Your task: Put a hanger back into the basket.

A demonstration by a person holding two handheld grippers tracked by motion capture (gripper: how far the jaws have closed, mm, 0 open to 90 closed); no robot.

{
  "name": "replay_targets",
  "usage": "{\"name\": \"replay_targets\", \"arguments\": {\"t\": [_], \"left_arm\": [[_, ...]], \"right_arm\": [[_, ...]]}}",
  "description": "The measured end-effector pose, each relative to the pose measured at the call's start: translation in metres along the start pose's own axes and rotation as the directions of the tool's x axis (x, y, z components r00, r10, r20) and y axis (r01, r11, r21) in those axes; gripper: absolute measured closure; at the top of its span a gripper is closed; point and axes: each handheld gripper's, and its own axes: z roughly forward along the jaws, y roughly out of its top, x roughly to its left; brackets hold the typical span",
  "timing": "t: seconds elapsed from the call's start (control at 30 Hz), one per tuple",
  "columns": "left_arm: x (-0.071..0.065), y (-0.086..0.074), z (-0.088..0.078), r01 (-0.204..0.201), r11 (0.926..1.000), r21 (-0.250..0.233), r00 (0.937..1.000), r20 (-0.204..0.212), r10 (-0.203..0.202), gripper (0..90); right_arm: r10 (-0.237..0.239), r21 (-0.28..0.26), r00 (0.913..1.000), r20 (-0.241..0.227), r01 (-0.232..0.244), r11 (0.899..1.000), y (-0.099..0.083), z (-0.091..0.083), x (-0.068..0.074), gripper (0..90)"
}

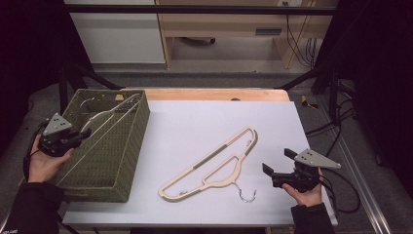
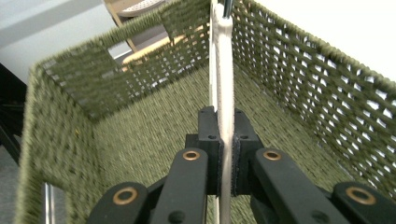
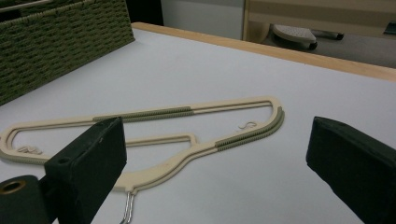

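Observation:
A cream hanger point(image 1: 104, 117) lies slanted inside the green woven basket point(image 1: 117, 170) at the table's left. My left gripper point(image 1: 84, 135) is shut on the hanger's thin bar over the basket's left side. In the left gripper view the pads point(image 2: 211, 140) pinch the cream bar point(image 2: 224, 70), which runs on toward the basket's far wall point(image 2: 140, 60). A second cream hanger point(image 1: 210, 155) with grey grip strips and a metal hook point(image 1: 248, 195) lies flat on the white table top. My right gripper point(image 1: 278, 161) is open just right of it, with nothing between its jaws. In the right gripper view that hanger point(image 3: 187, 112) lies beyond the gripper point(image 3: 219, 154).
The white sheet point(image 1: 195, 122) covers the table, with a wooden edge point(image 1: 214, 93) along the back. The basket's side point(image 3: 56, 42) stands at the left in the right gripper view. Black frame legs and cables flank the table.

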Motion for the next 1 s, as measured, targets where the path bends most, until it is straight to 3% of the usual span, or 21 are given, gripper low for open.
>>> {"name": "replay_targets", "arguments": {"t": [0.23,0.33,0.47,0.53,0.57,0.67,0.73,0.77,0.83,1.0], "left_arm": [[-0.012,-0.009,0.013,-0.048,0.998,0.042,0.9988,0.013,0.048,85.6],[-0.018,-0.01,0.021,-0.076,0.9931,0.089,0.9971,0.015,0.075,85.1],[-0.023,-0.015,0.027,-0.089,0.9871,0.133,0.9955,0.045,0.084,83.2],[-0.026,-0.015,0.032,-0.096,0.9777,0.187,0.9933,0.082,0.082,82.1],[-0.027,-0.016,0.033,-0.106,0.9759,0.191,0.9919,0.089,0.091,81.5],[-0.029,-0.016,0.033,-0.09,0.9777,0.19,0.9925,0.098,0.072,81.0],[-0.031,-0.017,0.035,-0.096,0.9737,0.207,0.9907,0.115,0.073,79.0],[-0.035,-0.017,0.037,-0.11,0.966,0.234,0.9882,0.13,0.081,78.2],[-0.037,-0.017,0.038,-0.121,0.9622,0.244,0.9873,0.13,0.091,77.4],[-0.042,-0.018,0.042,-0.15,0.9419,0.3,0.9836,0.142,0.112,75.6]], "right_arm": [[-0.004,0.002,1.0,0.001,0.004,1.0,0.0,0.001,0.0,5.7],[-0.002,0.0,1.0,-0.001,0.002,1.0,0.0,0.0,0.0,5.8],[-0.003,-0.001,1.0,-0.001,0.003,1.0,0.0,0.0,0.0,5.9],[-0.006,0.003,1.0,-0.002,0.006,1.0,0.0,0.0,0.0,5.9],[-0.007,0.003,1.0,-0.003,0.007,1.0,0.0,0.0,0.001,5.9],[-0.009,0.002,1.0,-0.003,0.009,1.0,0.0,0.0,0.001,6.0],[-0.008,0.003,1.0,-0.004,0.008,1.0,0.0,0.0,0.001,6.1],[-0.007,0.004,1.0,-0.005,0.007,1.0,-0.001,0.001,0.001,6.1],[-0.003,0.003,1.0,-0.003,0.003,1.0,-0.001,0.001,0.002,6.1],[-0.008,0.006,0.9999,-0.008,0.008,1.0,-0.001,0.002,0.002,6.2]]}}
